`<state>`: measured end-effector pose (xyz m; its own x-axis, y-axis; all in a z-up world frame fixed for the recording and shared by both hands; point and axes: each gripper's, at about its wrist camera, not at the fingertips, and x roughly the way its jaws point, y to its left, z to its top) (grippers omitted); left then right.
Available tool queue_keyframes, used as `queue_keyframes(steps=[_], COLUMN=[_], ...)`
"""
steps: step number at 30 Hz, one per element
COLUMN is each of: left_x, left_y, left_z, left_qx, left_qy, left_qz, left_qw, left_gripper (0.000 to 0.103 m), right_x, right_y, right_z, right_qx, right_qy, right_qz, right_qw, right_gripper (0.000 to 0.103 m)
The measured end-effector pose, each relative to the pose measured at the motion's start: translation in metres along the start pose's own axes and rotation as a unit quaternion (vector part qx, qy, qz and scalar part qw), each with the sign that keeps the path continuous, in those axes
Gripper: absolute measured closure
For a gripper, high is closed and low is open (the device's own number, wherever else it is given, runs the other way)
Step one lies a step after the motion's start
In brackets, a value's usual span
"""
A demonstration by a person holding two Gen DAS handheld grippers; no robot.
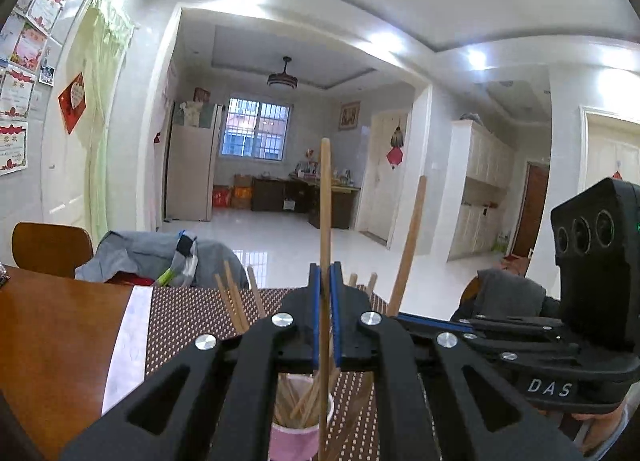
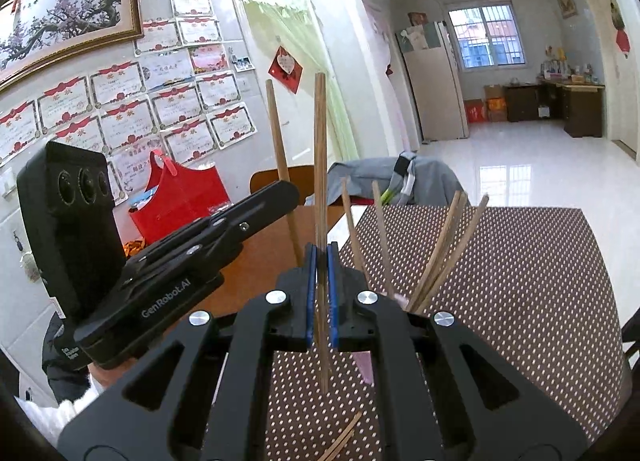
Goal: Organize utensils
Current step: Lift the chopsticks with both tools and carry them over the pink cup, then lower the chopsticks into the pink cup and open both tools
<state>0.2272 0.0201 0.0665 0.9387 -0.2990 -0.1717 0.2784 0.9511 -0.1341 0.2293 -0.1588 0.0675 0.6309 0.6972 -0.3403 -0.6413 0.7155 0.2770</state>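
Left gripper [image 1: 325,315]: pinching one upright chopstick [image 1: 325,201], its lower end hanging over the pink cup [image 1: 298,435] at bottom centre.

Right gripper [image 2: 321,287]: clamping a second chopstick [image 2: 320,165], vertical, centre frame (cup mostly hidden here).

Handling advice: keeping each stick plumb, lowering into the cup before releasing, avoiding the splayed sticks.

Pose: both tools pointing forward, side by side.

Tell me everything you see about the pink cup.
The pink cup stands upright on the dotted placemat, right below the left tongs. It looks like paper, pink outside with a white rim and inside. Several wooden chopsticks lean in it, fanning outward. Its base is out of view.
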Motion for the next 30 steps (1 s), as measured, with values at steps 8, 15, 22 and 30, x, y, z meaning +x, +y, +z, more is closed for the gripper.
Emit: queue_keyframes(steps=[8, 15, 22, 30], left_x=[0.029, 0.045, 0.058, 0.057], left_y=[0.013, 0.021, 0.024, 0.023], left_z=[0.004, -0.008, -0.024, -0.035], left_qx=[-0.002, -0.008, -0.012, -0.010], left_qy=[-0.018, -0.005, 0.028, 0.058], left_qz=[0.033, 0.039, 0.039, 0.041], left_qw=[0.9993, 0.9992, 0.9988, 0.9974], left_gripper=[0.098, 0.098, 0.098, 0.090], right_x=[0.013, 0.016, 0.022, 0.036], right_y=[-0.013, -0.026, -0.028, -0.033], right_z=[0.017, 0.024, 0.020, -0.002], right_qx=[0.000, 0.006, 0.003, 0.012], right_qy=[-0.012, -0.023, -0.020, 0.008], right_qz=[-0.019, -0.030, -0.036, -0.040], right_qw=[1.000, 0.999, 0.999, 0.999], right_gripper=[0.097, 0.097, 0.097, 0.097])
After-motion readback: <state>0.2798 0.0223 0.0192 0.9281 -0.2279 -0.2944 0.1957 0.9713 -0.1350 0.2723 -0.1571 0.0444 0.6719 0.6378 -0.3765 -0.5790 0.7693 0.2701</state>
